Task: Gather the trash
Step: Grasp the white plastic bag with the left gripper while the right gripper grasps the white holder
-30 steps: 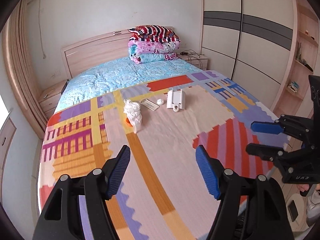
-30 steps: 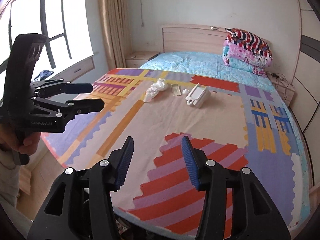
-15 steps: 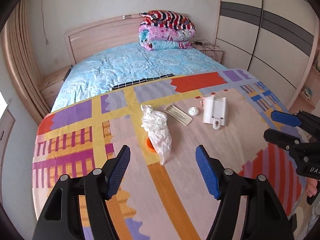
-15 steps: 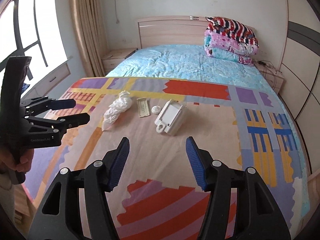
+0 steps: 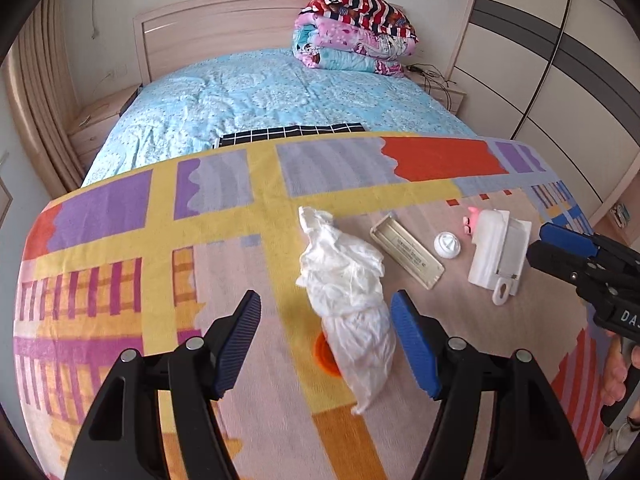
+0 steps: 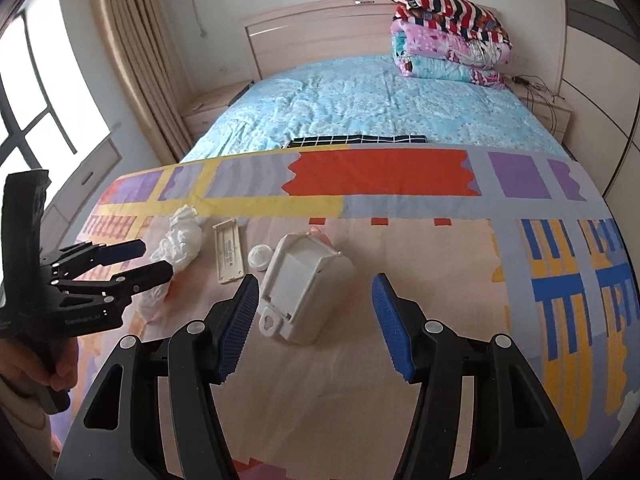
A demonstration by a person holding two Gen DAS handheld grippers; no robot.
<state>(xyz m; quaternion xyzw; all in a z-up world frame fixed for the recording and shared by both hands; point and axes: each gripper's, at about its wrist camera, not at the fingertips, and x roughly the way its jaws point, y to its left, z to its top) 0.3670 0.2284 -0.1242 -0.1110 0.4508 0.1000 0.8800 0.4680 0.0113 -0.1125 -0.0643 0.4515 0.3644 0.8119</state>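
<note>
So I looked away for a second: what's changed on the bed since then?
Both tongs moved forward over the blanket: the left tongs now bracket the white plastic bag, and the right tongs have closed in on the white plastic holder. Both remain open; nothing is gripped. The bag, flat tray, round cap and holder haven't moved.

Black jaws, ribbed blue pads (image 5: 412, 344)

Right tool (image 6: 316, 322) hangs wide apart over white plastic case (image 6: 302, 280) on blanket (image 6: 420, 260).
</note>
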